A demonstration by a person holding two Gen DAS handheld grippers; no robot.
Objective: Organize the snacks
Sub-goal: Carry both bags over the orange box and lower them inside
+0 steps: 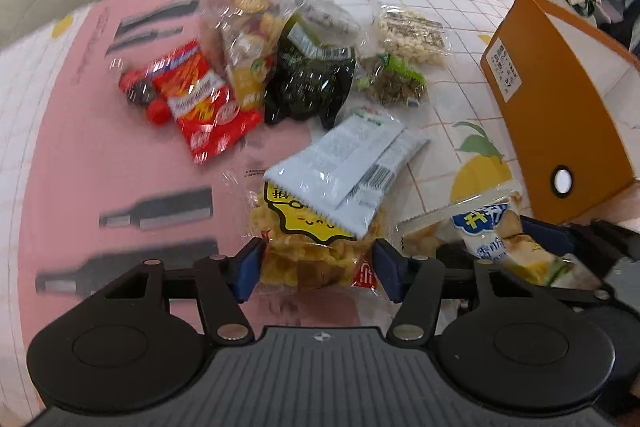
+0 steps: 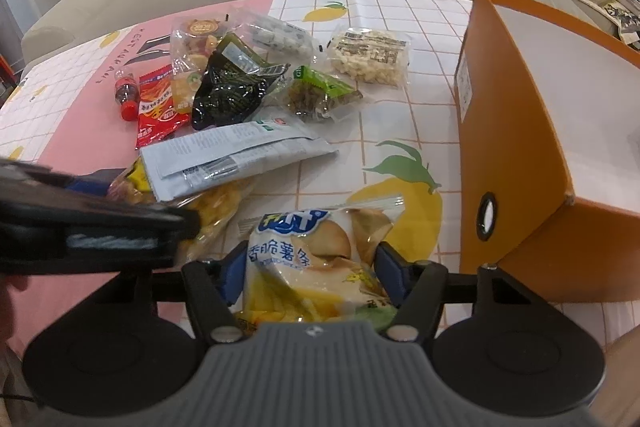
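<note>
10 snack packets (image 2: 236,155) lie on the tablecloth, from 9 o'clock round to 1 o'clock; 1 small cola bottle (image 2: 127,95) at 10 o'clock; 1 orange box (image 2: 516,131) at 3 o'clock; 2 grippers (image 2: 312,267).

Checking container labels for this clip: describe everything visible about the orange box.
The orange box is a glossy, cardboard-looking carton with a white interior, open and lying tipped on the right side of the lemon-print tablecloth. One orange wall carries a white printed label, another a round metal-ringed finger hole. It looks empty as far as visible. Neither gripper nor any snack bag touches it.
</note>
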